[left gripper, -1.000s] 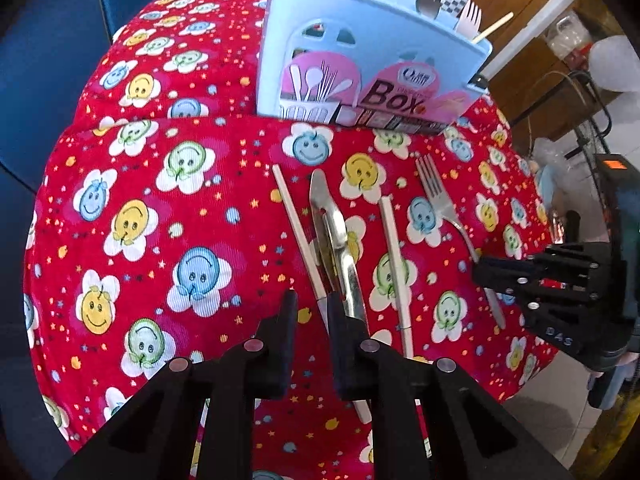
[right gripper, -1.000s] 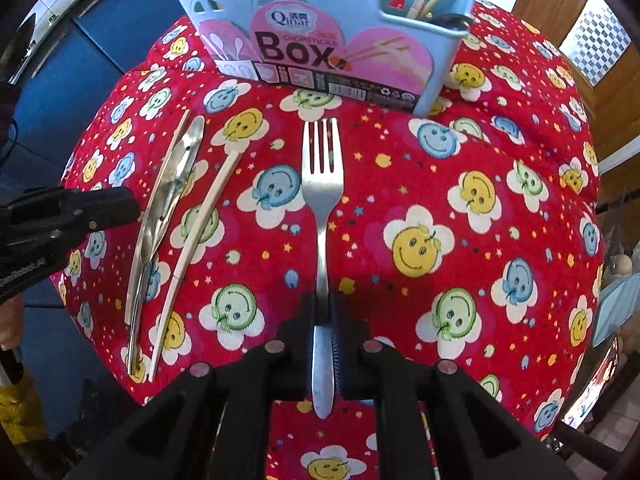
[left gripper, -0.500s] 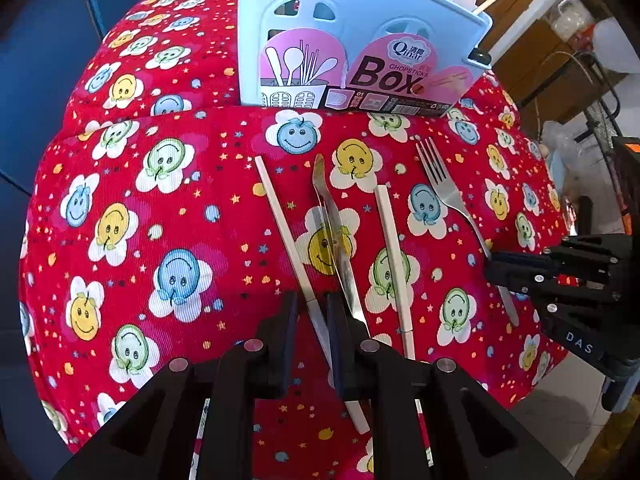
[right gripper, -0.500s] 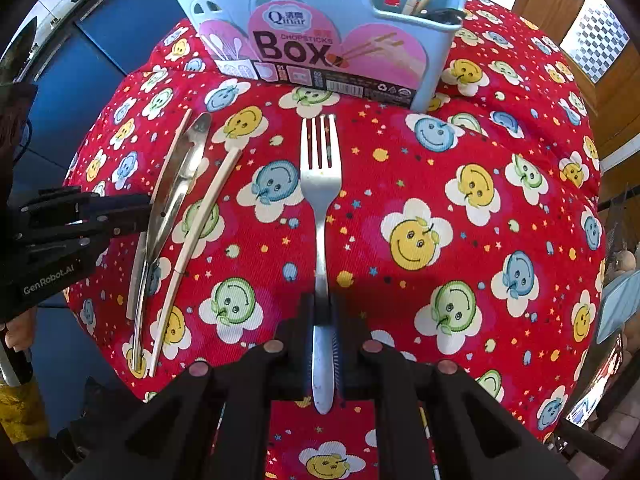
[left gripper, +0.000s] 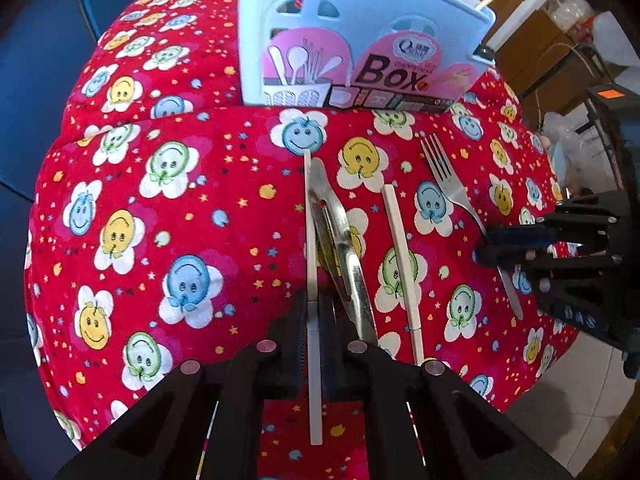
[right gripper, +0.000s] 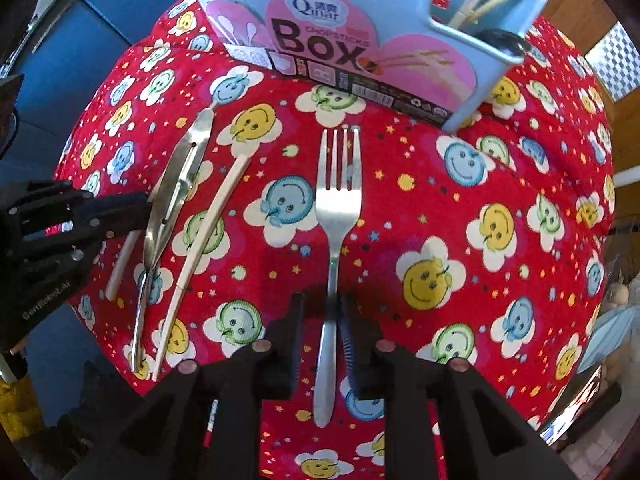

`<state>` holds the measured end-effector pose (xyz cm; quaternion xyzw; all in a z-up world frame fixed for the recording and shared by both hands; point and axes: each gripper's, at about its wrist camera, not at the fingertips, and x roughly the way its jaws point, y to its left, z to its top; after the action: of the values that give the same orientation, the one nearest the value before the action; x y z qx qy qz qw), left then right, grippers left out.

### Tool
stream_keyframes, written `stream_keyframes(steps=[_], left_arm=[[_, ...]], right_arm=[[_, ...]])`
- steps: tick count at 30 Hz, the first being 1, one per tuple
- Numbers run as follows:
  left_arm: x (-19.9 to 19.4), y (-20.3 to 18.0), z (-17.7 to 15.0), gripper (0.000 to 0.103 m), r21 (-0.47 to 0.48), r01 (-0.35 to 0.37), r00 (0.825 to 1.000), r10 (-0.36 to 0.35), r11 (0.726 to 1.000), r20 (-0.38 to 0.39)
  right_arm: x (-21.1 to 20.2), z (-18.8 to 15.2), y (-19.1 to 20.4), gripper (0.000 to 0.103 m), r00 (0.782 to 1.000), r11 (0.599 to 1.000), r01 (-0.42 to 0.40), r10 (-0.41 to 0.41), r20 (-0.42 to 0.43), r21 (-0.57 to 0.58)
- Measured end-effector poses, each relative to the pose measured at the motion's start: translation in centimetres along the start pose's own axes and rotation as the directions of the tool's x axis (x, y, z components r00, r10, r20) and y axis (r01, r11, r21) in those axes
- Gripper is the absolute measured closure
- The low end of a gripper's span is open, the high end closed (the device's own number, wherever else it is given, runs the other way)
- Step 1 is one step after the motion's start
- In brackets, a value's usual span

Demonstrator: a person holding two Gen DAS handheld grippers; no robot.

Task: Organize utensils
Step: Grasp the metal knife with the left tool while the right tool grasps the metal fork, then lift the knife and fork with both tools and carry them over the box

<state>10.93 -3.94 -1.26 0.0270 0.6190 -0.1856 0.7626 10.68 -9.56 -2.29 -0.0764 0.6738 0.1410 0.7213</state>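
A light blue utensil box [left gripper: 360, 40] stands at the back of the red smiley-print cloth [left gripper: 160, 240]. In front lie a white chopstick [left gripper: 311, 264], a metal knife [left gripper: 340, 248], a second white chopstick [left gripper: 402, 268] and a silver fork [left gripper: 452, 192]. My left gripper [left gripper: 315, 320] is shut on the left chopstick, which lines up between its fingers. In the right wrist view, my right gripper [right gripper: 322, 320] is shut on the fork [right gripper: 338, 196] at its handle. The knife [right gripper: 176, 192] and a chopstick [right gripper: 212, 216] lie to its left.
The box [right gripper: 400, 12] holds forks, spoons and chopsticks. The cloth drops off at rounded edges on all sides. Blue padding [left gripper: 36, 60] lies to the left, wooden doors [left gripper: 532, 36] and tiled floor to the right. Each gripper shows at the edge of the other's view.
My left gripper has closed on the left chopstick and turned it straight along the fingers. My right gripper keeps hold of the fork, which looks raised nearer the box.
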Motion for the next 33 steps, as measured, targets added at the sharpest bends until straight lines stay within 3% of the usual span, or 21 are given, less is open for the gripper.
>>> stream_keyframes(steps=[5,9,13,15,19,25,27,29,30,33], left_arm=[[-1.5,1.2,-1.0,0.097,-0.018,0.060,0.995,-0.059,0.998,0.085],[-3.5,1.7,-1.5,0.097,-0.018,0.076,0.982,-0.071,0.997,0.174],[-6.1,2.3,-1.6,0.097,-0.020,0.081,0.955,-0.072,0.996,0.287],[-7.3,2.3,-1.4,0.097,-0.020,0.081,0.936,-0.069,0.996,0.346],[-8.7,2.3,-0.5,0.097,-0.023,0.089,0.889,-0.069,0.996,0.452],[-10.5,1.9,1.2,0.097,-0.033,0.063,0.805,-0.031,0.997,0.592],[-11.2,1.4,1.9,0.097,-0.035,0.044,0.758,-0.011,0.998,0.652],[-11.9,1.0,2.3,0.097,-0.034,0.032,0.721,0.001,0.999,0.693],[-12.3,0.7,2.8,0.097,-0.037,0.027,0.692,0.008,0.999,0.722],[-12.8,0.4,3.9,0.097,-0.043,0.034,0.638,0.011,0.998,0.770]], right_arm=[[-0.2,-0.1,0.3,0.096,0.999,1.000,0.008,-0.008,0.046,-0.003],[-1.5,-1.2,-0.5,0.096,0.993,0.998,-0.037,0.031,0.118,0.044],[-3.8,-2.2,-1.0,0.096,0.965,0.991,-0.114,0.093,0.244,0.071],[-5.2,-2.9,-1.0,0.096,0.940,0.987,-0.143,0.113,0.323,0.071],[-7.0,-3.7,-1.9,0.096,0.870,0.972,-0.215,0.148,0.470,0.092],[-8.8,-3.2,-2.7,0.096,0.736,0.962,-0.244,0.101,0.669,0.124],[-9.4,-3.1,-3.1,0.096,0.696,0.961,-0.244,0.079,0.713,0.133],[-9.9,-3.0,-3.5,0.096,0.653,0.961,-0.240,0.053,0.756,0.140],[-10.3,-2.8,-3.8,0.096,0.633,0.960,-0.241,0.045,0.773,0.141],[-11.3,-2.3,-4.5,0.096,0.571,0.961,-0.238,0.018,0.820,0.145]])
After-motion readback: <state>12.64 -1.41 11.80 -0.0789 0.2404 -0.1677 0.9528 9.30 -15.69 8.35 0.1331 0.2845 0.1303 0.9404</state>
